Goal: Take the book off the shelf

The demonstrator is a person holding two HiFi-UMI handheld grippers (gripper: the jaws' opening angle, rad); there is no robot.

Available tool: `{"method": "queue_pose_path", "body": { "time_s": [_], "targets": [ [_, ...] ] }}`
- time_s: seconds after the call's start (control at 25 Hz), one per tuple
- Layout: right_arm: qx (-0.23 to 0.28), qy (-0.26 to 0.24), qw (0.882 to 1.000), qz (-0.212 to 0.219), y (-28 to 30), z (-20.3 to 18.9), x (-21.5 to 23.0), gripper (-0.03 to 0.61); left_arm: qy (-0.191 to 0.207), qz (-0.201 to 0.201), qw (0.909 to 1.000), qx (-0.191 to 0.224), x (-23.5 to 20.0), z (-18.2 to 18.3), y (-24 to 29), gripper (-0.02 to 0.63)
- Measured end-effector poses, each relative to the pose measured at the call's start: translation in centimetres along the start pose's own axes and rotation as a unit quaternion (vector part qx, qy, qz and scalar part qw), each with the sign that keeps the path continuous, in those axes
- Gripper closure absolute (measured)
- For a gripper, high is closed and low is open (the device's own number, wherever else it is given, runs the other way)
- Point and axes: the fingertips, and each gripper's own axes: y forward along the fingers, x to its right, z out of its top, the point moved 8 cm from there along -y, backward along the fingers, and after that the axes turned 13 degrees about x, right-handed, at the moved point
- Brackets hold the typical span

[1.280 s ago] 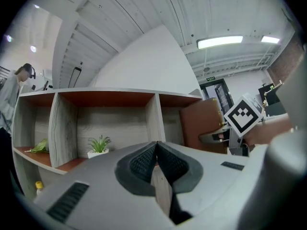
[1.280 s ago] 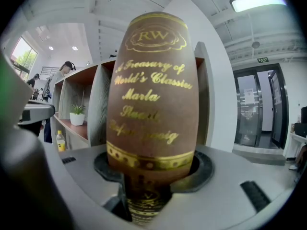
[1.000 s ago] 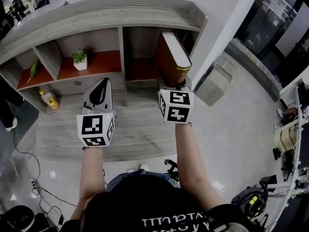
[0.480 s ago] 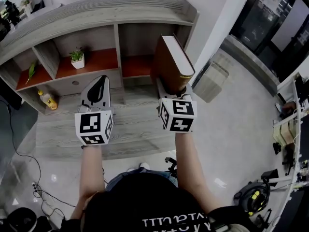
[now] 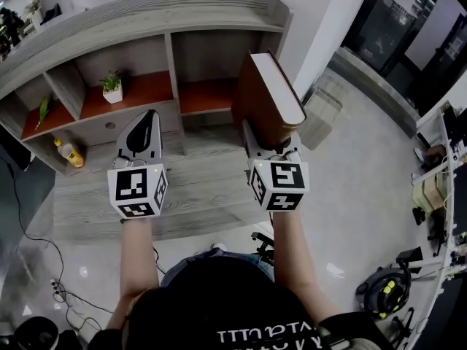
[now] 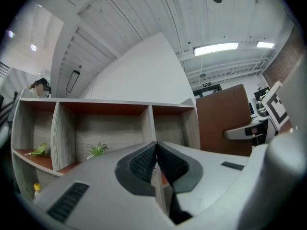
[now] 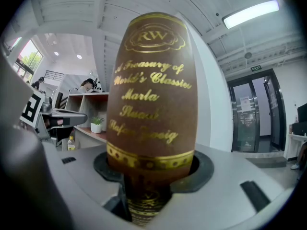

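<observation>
Head view, centre right: your right gripper [image 5: 271, 143] clasps the brown book [image 5: 264, 97], seemingly clear of the shelf [image 5: 146, 20]; your left gripper [image 5: 148, 117] is closed, empty. Next, carry it away steadily.

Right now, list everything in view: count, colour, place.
book: 1, brown with gold lettering, upright in the right gripper, in front of the shelf's right bay
shelf: 1, grey wood with red-orange bay floors, against the wall
potted plant: 1, green in a white pot, middle bay
leafy sprig: 1, green, left bay
bottle: 1, yellow, lower ledge at the left
ribbed unit: 1, white, on the floor right of the shelf
cables: several, black, on the floor at the left
left gripper: 1, grey, jaws together, empty
right gripper: 1, grey, clamped on the book's spine
forearms: 2, bare, behind the grippers
</observation>
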Motion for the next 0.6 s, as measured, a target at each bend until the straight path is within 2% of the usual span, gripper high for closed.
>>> {"method": "queue_pose_path", "body": {
  "time_s": [0.6],
  "targets": [
    [-0.016,-0.033,0.999,-0.001,-1.15,-0.12,-0.82,0.344,-0.003,-0.013,0.9999,0.008,-0.36,0.32,0.12,0.601]
  ]
}}
